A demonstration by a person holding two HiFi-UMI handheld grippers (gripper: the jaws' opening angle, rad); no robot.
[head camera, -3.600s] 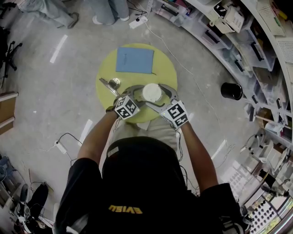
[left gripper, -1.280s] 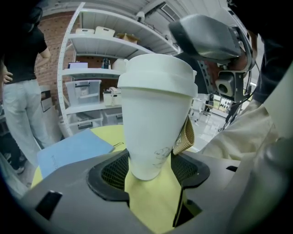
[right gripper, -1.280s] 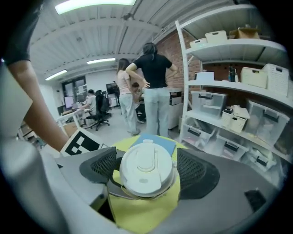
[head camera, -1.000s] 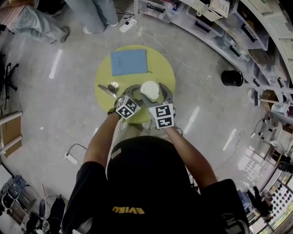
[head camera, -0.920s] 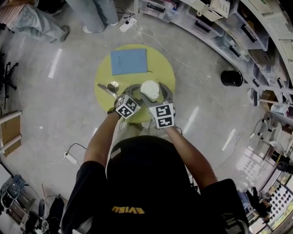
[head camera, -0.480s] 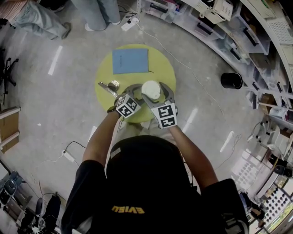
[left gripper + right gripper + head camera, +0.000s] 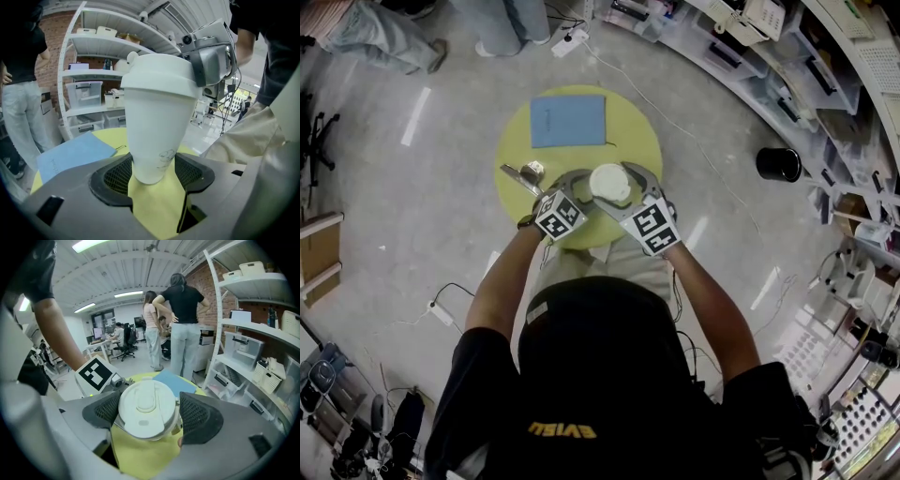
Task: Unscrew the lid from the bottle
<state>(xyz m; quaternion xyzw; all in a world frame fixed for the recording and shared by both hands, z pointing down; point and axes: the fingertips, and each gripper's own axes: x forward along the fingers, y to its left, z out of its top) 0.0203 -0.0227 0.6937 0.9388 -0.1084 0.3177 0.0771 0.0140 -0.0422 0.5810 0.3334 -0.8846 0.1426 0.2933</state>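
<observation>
A white tapered bottle point(image 7: 157, 131) with a white screw lid point(image 7: 609, 181) stands upright near the front of a round yellow table point(image 7: 517, 141). My left gripper point(image 7: 152, 174) is shut on the bottle's lower body, its dark pads pressing both sides. In the head view this left gripper point(image 7: 581, 187) reaches in from the left. My right gripper point(image 7: 147, 417) comes from above and to the right and is shut on the lid point(image 7: 147, 411), with a pad on each side of its rim. The right gripper point(image 7: 625, 185) hides part of the bottle in the head view.
A blue sheet point(image 7: 569, 120) lies on the far half of the table. A small metal object point(image 7: 528, 172) sits at the table's left edge. Shelving with bins point(image 7: 825, 84) curves along the right, a black bin point(image 7: 778, 164) stands on the floor, and people point(image 7: 180, 329) stand beyond the table.
The right gripper has rolled around the lid, its marker cube swinging out to the right. The left gripper and the bottle have stayed put.
</observation>
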